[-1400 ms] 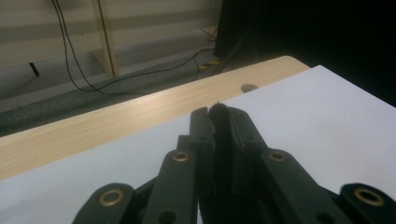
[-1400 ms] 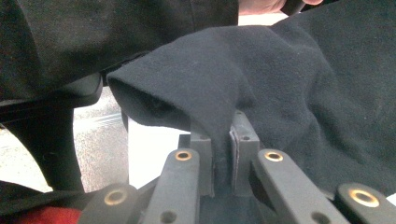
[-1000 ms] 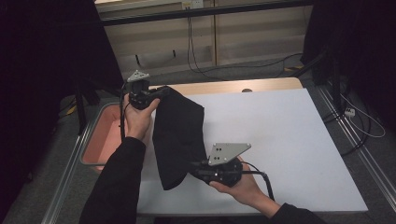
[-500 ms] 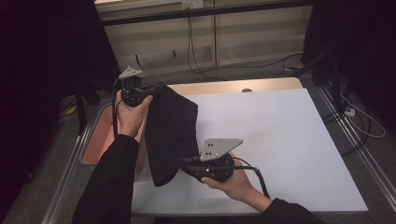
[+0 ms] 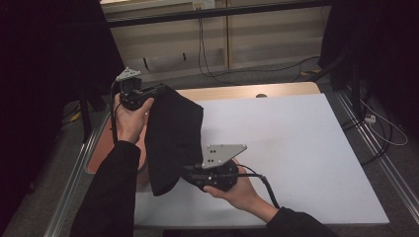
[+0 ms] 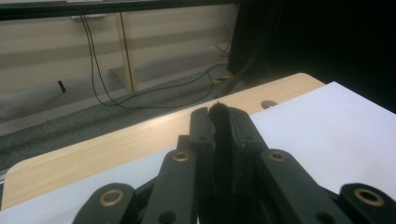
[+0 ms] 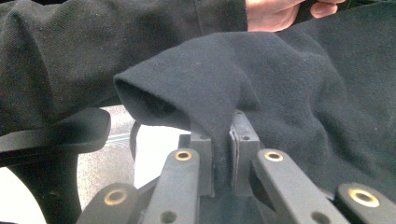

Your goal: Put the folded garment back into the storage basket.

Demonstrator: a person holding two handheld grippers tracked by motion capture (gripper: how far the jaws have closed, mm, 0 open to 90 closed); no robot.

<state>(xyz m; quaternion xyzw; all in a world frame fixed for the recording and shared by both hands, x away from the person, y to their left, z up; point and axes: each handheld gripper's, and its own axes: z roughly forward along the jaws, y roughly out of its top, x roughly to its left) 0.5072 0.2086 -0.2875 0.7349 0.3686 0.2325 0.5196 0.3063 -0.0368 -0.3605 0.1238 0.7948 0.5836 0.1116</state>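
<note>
A black cloth [image 5: 173, 138] hangs stretched between my two grippers above the left part of the white table top [image 5: 296, 148]. My left gripper [image 5: 160, 90] holds its far upper corner, raised at the table's back left; in the left gripper view a tuft of black cloth [image 6: 218, 112] sticks out between the closed jaws of the left gripper [image 6: 218, 122]. My right gripper [image 5: 190, 174] is shut on the cloth's near edge. In the right gripper view the cloth [image 7: 224, 79] drapes over the right gripper [image 7: 223, 128], whose jaws pinch a fold.
A wooden board edge [image 5: 237, 92] runs behind the white sheet. A reddish tray [image 5: 99, 158] lies at the table's left, by a metal rail [image 5: 74, 173]. Cables [image 5: 217, 74] trail on the floor beyond. The right half of the table is bare white surface.
Both hands have shifted slightly left and up with the cloth still pinched between them; the cloth hangs a bit higher and more stretched.
</note>
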